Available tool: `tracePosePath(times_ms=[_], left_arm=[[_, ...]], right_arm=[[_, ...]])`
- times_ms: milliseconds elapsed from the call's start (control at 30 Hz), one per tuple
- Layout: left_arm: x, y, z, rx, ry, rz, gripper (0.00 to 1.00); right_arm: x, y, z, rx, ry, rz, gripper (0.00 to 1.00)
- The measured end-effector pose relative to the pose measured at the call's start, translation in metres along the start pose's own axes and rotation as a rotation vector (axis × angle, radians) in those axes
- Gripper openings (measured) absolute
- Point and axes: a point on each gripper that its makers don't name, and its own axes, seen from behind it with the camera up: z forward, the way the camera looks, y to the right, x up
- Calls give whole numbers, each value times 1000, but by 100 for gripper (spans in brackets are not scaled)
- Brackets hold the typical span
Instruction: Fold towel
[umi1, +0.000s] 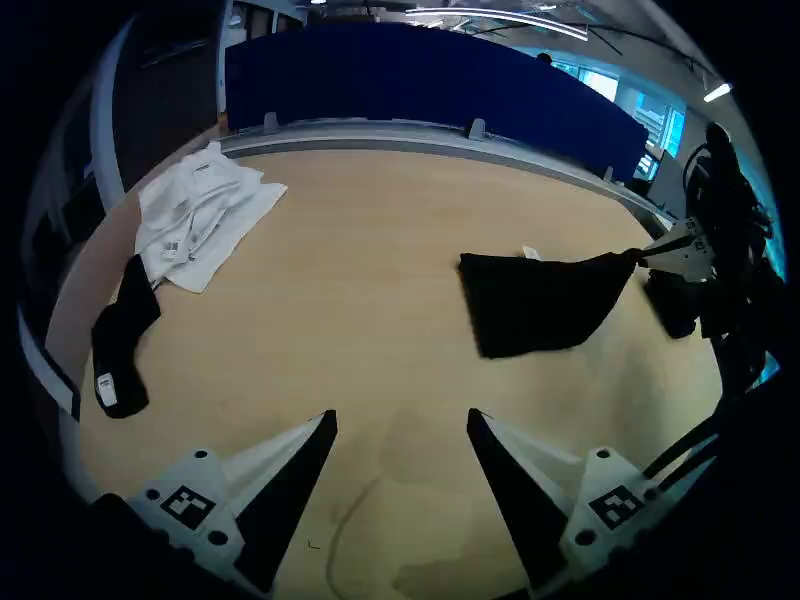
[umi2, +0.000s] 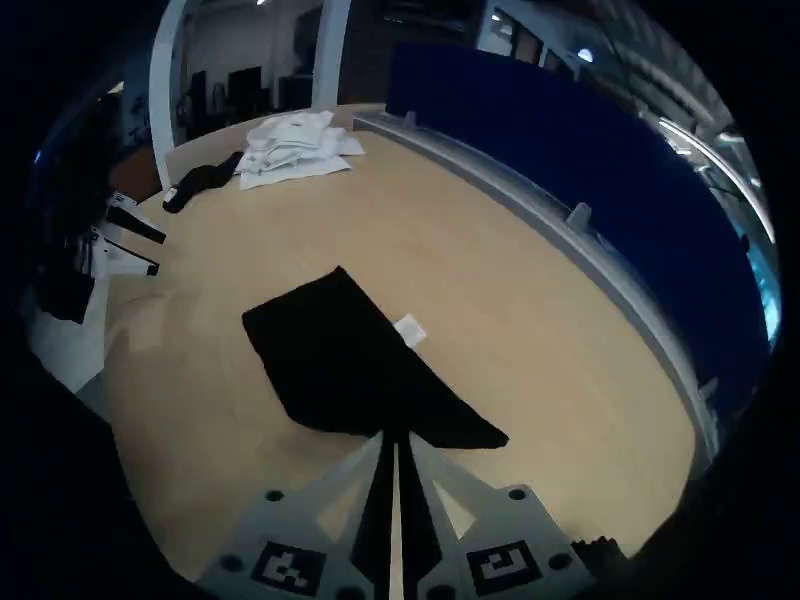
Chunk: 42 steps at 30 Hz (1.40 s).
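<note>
A black towel (umi1: 535, 300) lies mostly flat on the wooden table (umi1: 380, 230), right of the middle, with a small white tag (umi2: 409, 328) at its far edge. My right gripper (umi2: 397, 440) is shut on the towel's (umi2: 330, 350) near corner. In the left gripper view that gripper (umi1: 660, 252) shows at the far right, holding the corner slightly raised. My left gripper (umi1: 400, 420) hovers open over bare table, well short of the towel, with nothing between its fingers. It also appears in the right gripper view as the left gripper (umi2: 135, 245), by the table's edge.
A pile of white towels (umi1: 200, 215) sits at the table's far left corner, with a second black cloth (umi1: 120, 340) beside it near the edge. A blue partition (umi1: 420, 80) runs along the table's far side. A person's dark sleeve (umi1: 730, 250) is behind the right gripper.
</note>
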Motion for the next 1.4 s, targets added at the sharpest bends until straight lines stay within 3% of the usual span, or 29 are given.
tracePosePath(times_ms=[400,633,1000,1200,1400], left_arm=[[2,1,-8,-15,10,-12,97],[8,-7,-20,-11,36,-26,97],[17,-22,-53,7,80,-76,97],[12,-20,-68,-11,103,-110,97],[-1,-24,-71,1,100,-140,97]], right_arm=[[29,-11,4,22,20,-52,3],[54,-28,20,61,32,-104,2],[84,-84,72,170,5,-200,2],[76,-118,117,234,-45,-204,2],[60,-141,143,279,-100,-182,3]])
